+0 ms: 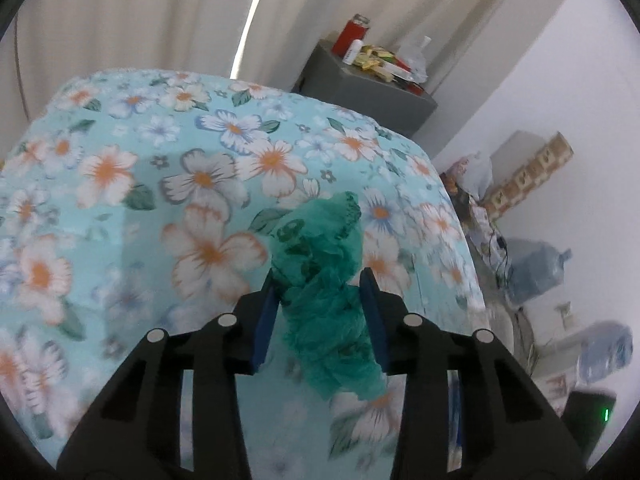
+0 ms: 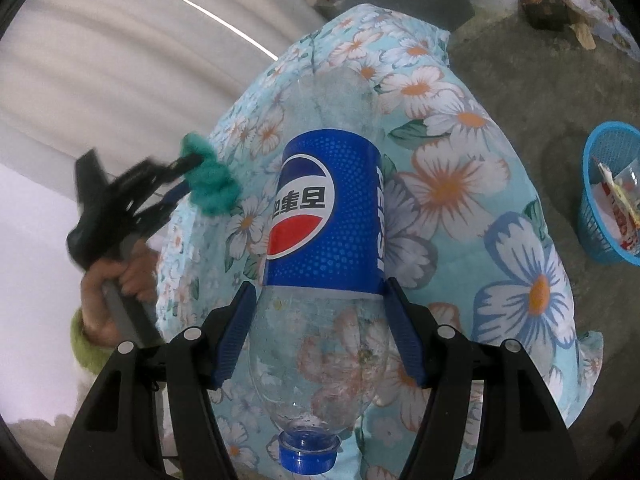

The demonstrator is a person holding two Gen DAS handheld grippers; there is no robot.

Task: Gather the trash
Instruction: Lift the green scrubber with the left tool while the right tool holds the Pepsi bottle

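My left gripper (image 1: 320, 280) is shut on a crumpled green plastic bag (image 1: 324, 280) and holds it above a floral-sheeted bed (image 1: 160, 184). In the right wrist view the same gripper (image 2: 188, 172) shows at the left with the green bag (image 2: 212, 188) in it. My right gripper (image 2: 320, 292) is shut on an empty Pepsi bottle (image 2: 324, 212), clear plastic with a blue label, its blue cap (image 2: 308, 456) pointing toward the camera. The bottle is held above the bed (image 2: 460, 168).
A blue mesh basket (image 2: 608, 196) with wrappers stands on the concrete floor at the right. A grey cabinet (image 1: 360, 92) with a red jar and clutter stands behind the bed. Water jugs (image 1: 536, 268) and boxes line the right wall.
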